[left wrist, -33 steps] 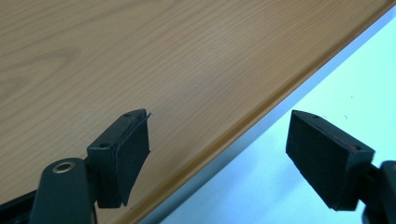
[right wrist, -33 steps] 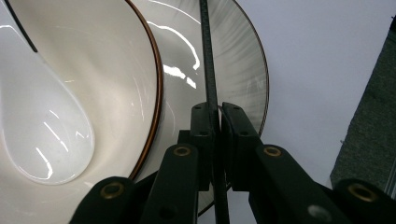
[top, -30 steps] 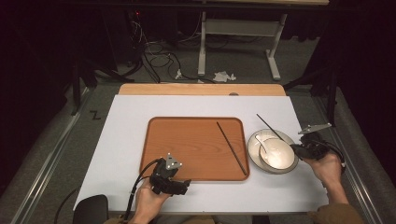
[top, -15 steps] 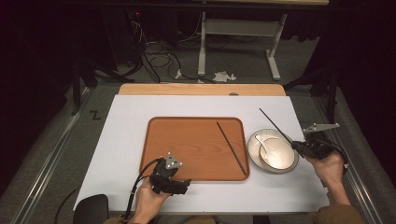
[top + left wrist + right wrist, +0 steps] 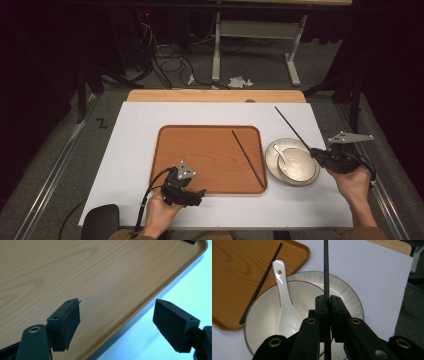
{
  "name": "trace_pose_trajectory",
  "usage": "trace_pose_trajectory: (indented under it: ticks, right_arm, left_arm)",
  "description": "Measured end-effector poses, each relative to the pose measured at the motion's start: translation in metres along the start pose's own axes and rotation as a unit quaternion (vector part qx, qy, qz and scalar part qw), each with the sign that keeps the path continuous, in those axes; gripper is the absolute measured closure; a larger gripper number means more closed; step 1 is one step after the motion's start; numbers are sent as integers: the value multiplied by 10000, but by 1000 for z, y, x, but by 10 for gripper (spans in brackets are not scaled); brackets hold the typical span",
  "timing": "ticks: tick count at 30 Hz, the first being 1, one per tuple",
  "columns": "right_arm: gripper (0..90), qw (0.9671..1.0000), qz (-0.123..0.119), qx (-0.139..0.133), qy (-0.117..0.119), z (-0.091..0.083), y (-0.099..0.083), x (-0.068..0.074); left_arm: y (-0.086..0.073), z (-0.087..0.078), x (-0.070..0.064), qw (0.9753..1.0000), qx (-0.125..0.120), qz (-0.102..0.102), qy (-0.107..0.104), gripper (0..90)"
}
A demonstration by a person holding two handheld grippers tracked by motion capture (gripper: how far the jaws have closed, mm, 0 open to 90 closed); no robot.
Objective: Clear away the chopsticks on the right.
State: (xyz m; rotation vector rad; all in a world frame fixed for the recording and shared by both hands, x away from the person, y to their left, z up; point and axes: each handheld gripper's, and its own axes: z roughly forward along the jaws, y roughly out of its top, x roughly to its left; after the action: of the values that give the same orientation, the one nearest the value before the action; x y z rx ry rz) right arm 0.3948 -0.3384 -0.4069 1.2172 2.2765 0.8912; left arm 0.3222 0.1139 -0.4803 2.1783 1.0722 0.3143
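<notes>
Clamped tight on a thin black chopstick (image 5: 326, 267), the jaws of our right gripper (image 5: 327, 300) hold it so that it runs up past the far edge of the right gripper view, its tip cut off there. From the high view we see that same chopstick (image 5: 292, 128) slanting away from the right gripper (image 5: 320, 154) over the white table (image 5: 130, 145), beyond the bowl (image 5: 300, 167). How much of the stick lies behind the jaws we cannot make out.

Our left gripper (image 5: 116, 322) has its jaws wide apart with nothing between them, hanging over the near right edge of the wooden tray (image 5: 75, 270); from above, the left gripper (image 5: 197, 194) sits at the tray's (image 5: 200, 150) near edge, and the hand (image 5: 160, 212) under it is partly cut off by the frame.

We count two chopsticks: the one we hold and a second chopstick (image 5: 248, 159) lying on the right part of the tray, its near end close to the tray's corner. We count one bowl on one plate (image 5: 347, 287) just right of the tray, and one white spoon (image 5: 284, 305) resting in the bowl (image 5: 262, 315). Our own jaws hide the bowl's near side in the right gripper view.
</notes>
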Motion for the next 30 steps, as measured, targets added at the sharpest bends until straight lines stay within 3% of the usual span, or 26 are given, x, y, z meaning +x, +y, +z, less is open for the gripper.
trace_pose_trajectory:
  ticks: [12,18,21,30]
  right_arm:
    - [864,9993,-102,-212,303,-8,8,46]
    - [865,9982,-390,-264,382,3,12,81]
    - [864,9982,-312,-208,477,8,12,92]
    - [864,9974,-410,94,578,32,12,120]
  left_arm:
    - [8,5,-1,9998,-7,106,-153,220]
    - [10,6,-1,9996,-16,144,-227,221]
    - [11,7,0,9996,-13,149,-248,221]
    - [12,8,-1,9994,22,144,-313,222]
